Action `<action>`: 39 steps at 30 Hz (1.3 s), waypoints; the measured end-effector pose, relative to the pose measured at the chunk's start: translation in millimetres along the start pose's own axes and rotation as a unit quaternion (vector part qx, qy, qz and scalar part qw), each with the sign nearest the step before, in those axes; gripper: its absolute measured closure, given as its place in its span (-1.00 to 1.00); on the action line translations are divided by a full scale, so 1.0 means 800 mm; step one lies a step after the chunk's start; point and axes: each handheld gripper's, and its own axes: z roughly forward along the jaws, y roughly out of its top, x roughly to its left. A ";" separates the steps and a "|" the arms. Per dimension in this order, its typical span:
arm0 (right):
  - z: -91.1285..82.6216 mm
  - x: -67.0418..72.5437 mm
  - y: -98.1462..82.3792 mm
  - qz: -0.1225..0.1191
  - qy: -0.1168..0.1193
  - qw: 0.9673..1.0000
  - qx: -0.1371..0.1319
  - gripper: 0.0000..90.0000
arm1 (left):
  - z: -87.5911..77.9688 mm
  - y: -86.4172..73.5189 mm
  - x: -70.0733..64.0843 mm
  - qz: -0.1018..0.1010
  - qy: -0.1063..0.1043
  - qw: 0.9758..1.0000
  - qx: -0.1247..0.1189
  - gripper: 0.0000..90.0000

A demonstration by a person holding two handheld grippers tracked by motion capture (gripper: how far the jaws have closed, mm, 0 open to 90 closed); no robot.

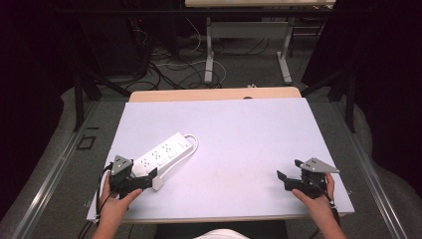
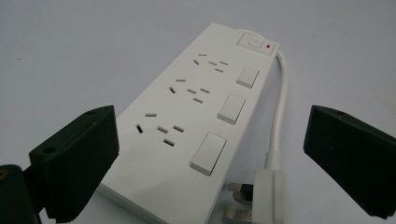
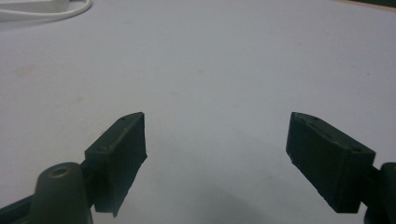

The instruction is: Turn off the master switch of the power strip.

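Observation:
A white power strip [image 1: 164,153] lies slantwise on the left half of the white table top [image 1: 239,144]. In the left gripper view the power strip [image 2: 196,121] shows three socket groups, three rocker switches and a red lamp at its far end. Its white cable [image 2: 279,107] loops back to a white plug [image 2: 261,198] lying beside the strip's near end. My left gripper [image 1: 147,175] stands open at that near end, its jaws wide to either side of strip and plug without touching them. My right gripper [image 1: 288,170] stands open over bare table at the front right, with nothing between its jaws.
A wooden strip [image 1: 214,93] borders the table's far edge. Beyond it stand a desk's metal legs [image 1: 209,50] amid loose cables on the floor. The strip's cable loop [image 3: 46,11] shows at the top left of the right gripper view.

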 end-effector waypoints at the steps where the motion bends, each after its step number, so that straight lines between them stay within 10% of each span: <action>1: 0.002 -0.001 -0.002 0.000 0.001 1.000 -0.001 -0.59 | 0.000 0.000 0.000 0.000 0.000 1.000 0.002 -0.92; 39: 0.005 0.001 -0.008 -0.005 0.018 1.000 0.006 -0.51 | -0.022 0.048 -0.012 0.035 0.003 0.999 0.003 -0.57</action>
